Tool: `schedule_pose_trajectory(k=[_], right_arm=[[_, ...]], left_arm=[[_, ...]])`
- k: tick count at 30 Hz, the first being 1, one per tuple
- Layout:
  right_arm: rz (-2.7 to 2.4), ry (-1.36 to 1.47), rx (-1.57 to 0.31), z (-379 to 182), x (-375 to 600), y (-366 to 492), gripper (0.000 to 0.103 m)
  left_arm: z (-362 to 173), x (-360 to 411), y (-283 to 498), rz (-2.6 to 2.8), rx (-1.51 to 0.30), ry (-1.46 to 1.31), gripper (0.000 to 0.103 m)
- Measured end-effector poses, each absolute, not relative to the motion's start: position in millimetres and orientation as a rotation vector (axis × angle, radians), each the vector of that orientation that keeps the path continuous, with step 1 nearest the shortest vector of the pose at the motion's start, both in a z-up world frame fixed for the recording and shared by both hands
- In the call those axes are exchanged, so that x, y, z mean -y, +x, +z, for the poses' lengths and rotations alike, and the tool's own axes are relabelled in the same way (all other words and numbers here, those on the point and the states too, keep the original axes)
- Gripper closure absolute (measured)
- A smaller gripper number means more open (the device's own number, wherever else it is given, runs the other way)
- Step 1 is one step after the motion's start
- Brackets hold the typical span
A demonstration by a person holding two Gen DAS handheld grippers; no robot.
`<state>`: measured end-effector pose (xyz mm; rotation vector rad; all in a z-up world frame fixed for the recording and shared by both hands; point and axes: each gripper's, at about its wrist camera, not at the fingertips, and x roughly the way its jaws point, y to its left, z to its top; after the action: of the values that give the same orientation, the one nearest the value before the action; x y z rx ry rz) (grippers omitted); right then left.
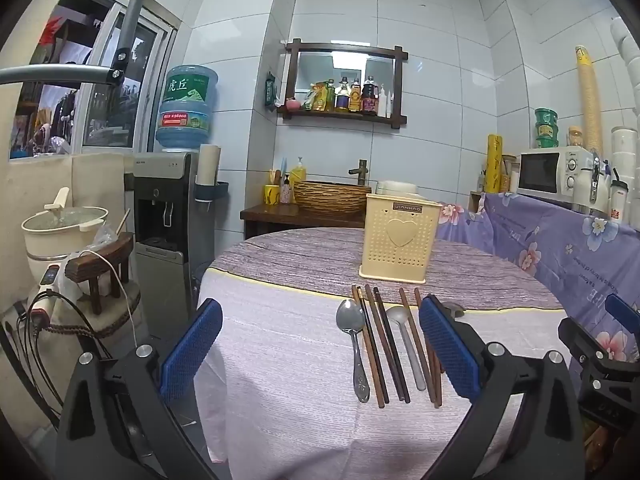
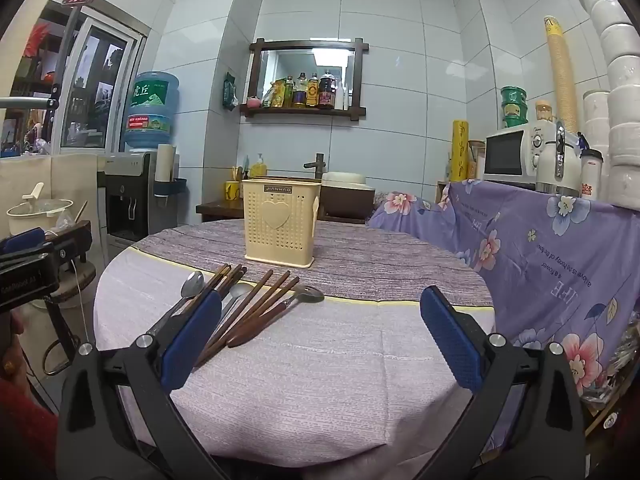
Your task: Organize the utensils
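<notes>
Nearest the cameras, the left claw point(image 1: 320, 354) and the right claw point(image 2: 320, 344) both stand with blue pads spread wide, and nothing is held between them. Both hover low over the round desk with a pale pink and grey woven cloth point(image 2: 320, 380).

Just beyond lies the row of loose utensils, side by side on the cloth: a polished steel spoon point(image 1: 354, 344), several long brown wooden chopsticks point(image 1: 380, 344), a matt grey spoon point(image 1: 406, 346), and at the right end a steel spoon with a brown wooden handle point(image 2: 296, 298). All are judged light and stiff. The steel is probably slippery, and the chopsticks are thin and likely to roll. Hold is best taken across mid-handle, one piece at a time, since neighbours lie touching or just beside each other.

Farther back stands the cream perforated plastic utensil holder with a heart emblem point(image 2: 282, 224), upright, light, and perhaps easily tipped. The path between is unobstructed. A purple floral cloth point(image 2: 540, 248) drapes at the right, beyond the desk's edge.
</notes>
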<state>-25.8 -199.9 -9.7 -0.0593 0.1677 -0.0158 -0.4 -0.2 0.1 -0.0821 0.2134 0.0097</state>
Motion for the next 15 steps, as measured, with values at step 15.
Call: schedule_pose_trajectory(k=[15], right_arm=[[-0.015, -0.057, -0.166, -10.0, 202.6, -25.7, 0.005]], left_arm=[[-1.2, -3.5, 1.8, 0.013, -0.214, -0.07, 0.005]])
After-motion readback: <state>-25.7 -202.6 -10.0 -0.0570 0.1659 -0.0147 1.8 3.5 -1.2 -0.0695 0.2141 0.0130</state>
